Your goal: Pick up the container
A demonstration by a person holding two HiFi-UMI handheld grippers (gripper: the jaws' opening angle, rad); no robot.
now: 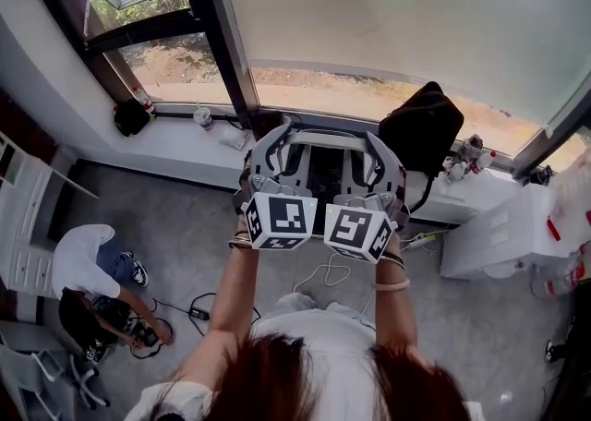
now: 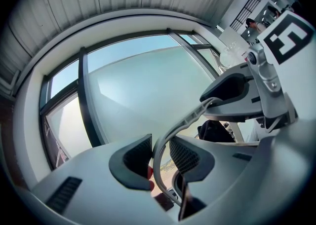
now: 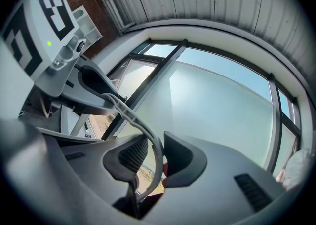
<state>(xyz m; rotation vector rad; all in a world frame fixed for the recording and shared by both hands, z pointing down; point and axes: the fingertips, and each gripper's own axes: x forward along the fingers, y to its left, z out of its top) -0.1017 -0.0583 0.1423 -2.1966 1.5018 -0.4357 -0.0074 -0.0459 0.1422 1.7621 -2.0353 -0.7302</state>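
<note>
Head view, container [image 1: 325,168] edges clamped in left gripper [image 2: 160,159], right gripper [image 3: 154,160] jaws

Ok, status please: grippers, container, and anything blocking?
Left gripper shut on left handle. Right gripper shut on right handle. Container held up before the window. Nothing in the way.

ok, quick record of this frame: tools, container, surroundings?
left tool: shut on a thin arched grey strip of the container
right tool: shut on the same kind of strip
container: grey, dark mesh middle, held in the air between both tools
behind: window, black bag on the sill
floor: person crouching at left
</note>
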